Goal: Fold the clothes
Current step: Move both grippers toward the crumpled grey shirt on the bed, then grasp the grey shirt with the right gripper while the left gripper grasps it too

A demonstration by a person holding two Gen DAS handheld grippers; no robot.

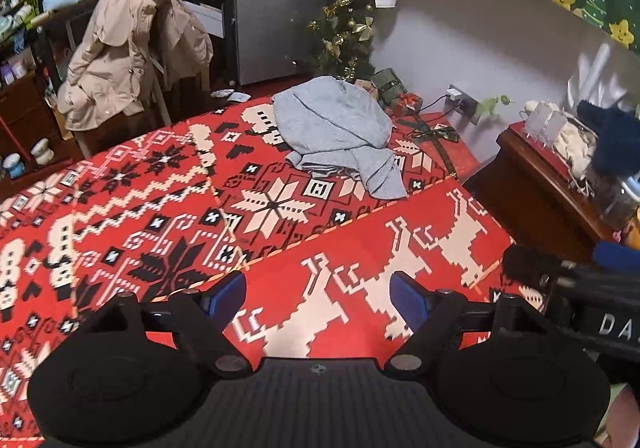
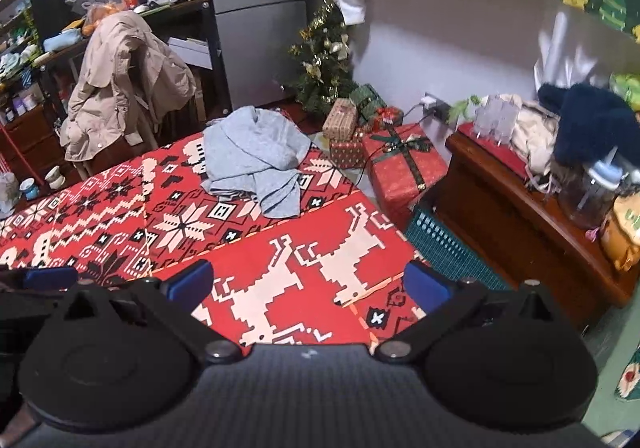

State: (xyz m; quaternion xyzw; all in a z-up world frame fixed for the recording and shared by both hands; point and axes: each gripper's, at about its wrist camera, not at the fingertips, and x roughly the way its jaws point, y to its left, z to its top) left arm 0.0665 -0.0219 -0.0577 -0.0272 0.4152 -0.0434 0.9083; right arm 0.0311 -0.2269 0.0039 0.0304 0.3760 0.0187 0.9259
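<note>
Cluttered domestic room with seasonal decoration: a large flat surface covered by a red patterned cloth [image 1: 168, 215] with white reindeer and snowflake motifs fills the lower and middle of both views. A grey fridge [image 2: 256, 19] stands at upper centre, with a small decorated Christmas tree [image 2: 324, 63] just to its right against a pale wall. Wrapped gift boxes [image 2: 404, 163] sit below the tree, at the cloth's far right edge. A beige jacket [image 1: 132, 47] hangs over a chair at upper left, in front of crowded shelving. A dark wooden cabinet [image 2: 516, 207] occupies the right side, carrying a navy fluffy item and assorted containers. The garment, a light grey top [image 1: 336, 135], lies crumpled and unfolded on the cloth at centre frame in the left wrist view and slightly left of centre in the right wrist view, well apart from both tools. The left gripper [image 1: 318, 294] sits at lower centre of its view, blue pads spread wide with only bare cloth between them; nothing is held. The right gripper [image 2: 308, 286] is likewise spread wide above the reindeer pattern, empty. Part of the right gripper's black body shows at the lower right edge of the left wrist view.
</note>
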